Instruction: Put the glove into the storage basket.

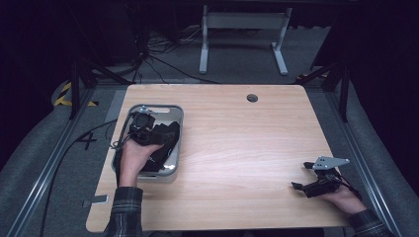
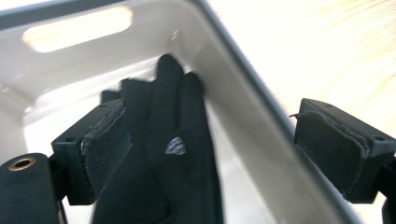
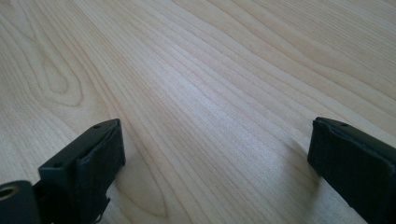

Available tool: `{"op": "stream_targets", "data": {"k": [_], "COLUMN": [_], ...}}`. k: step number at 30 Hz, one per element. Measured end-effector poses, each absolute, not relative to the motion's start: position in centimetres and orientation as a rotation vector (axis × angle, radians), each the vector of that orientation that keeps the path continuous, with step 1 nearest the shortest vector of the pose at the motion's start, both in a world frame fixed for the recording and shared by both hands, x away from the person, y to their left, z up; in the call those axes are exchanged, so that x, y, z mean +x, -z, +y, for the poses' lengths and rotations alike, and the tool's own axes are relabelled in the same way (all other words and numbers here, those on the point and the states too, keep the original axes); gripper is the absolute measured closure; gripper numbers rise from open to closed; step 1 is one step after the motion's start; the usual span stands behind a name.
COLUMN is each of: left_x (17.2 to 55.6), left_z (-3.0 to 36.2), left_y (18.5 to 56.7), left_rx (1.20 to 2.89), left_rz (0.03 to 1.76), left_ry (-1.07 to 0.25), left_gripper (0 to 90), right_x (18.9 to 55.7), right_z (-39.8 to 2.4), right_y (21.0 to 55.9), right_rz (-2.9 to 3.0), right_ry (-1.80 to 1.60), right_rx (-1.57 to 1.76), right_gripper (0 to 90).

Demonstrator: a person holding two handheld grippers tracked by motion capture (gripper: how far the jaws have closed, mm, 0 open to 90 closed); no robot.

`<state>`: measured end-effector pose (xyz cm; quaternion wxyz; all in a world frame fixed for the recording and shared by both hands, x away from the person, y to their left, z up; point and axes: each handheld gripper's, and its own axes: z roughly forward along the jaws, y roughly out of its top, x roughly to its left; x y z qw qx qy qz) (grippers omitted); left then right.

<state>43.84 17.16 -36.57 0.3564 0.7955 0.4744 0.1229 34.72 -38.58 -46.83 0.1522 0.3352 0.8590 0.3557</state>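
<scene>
A grey bin (image 1: 174,148) stands near the left edge of the wooden tabletop (image 1: 237,148), and a small round hole (image 1: 252,98) sits near the far edge. In the left gripper view the bin's wall runs between the spread fingers, so one finger is over the bin and the other over the wood. From above, the hand covers part of the bin's inside. A black glove (image 2: 180,154) lies in the bin against its wall, with a small grey mark on it. The left gripper (image 2: 212,151) holds nothing. The right gripper (image 3: 215,163) rests low over bare wood at the right, fingers spread and empty.
</scene>
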Motion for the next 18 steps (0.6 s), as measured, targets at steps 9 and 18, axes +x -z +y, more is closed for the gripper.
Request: {"op": "stream_targets", "data": {"k": [9, 18], "left_x": [42.5, 40.9], "left_z": [13.4, 8.9], "left_y": [35.8, 36.4], "left_rx": [2.029, 2.063], "left_rz": [1.126, 1.018], "left_ry": [-0.308, -0.28], "left_gripper": [11.4, 11.6], "right_x": [34.7, 34.7], "right_z": [-38.6, -38.6], "right_y": [46.8, 46.8], "right_rz": [2.465, 2.465], "right_ry": [-1.021, -1.021], "right_rx": [0.961, 0.961], "right_gripper": [4.5, 4.5]}}
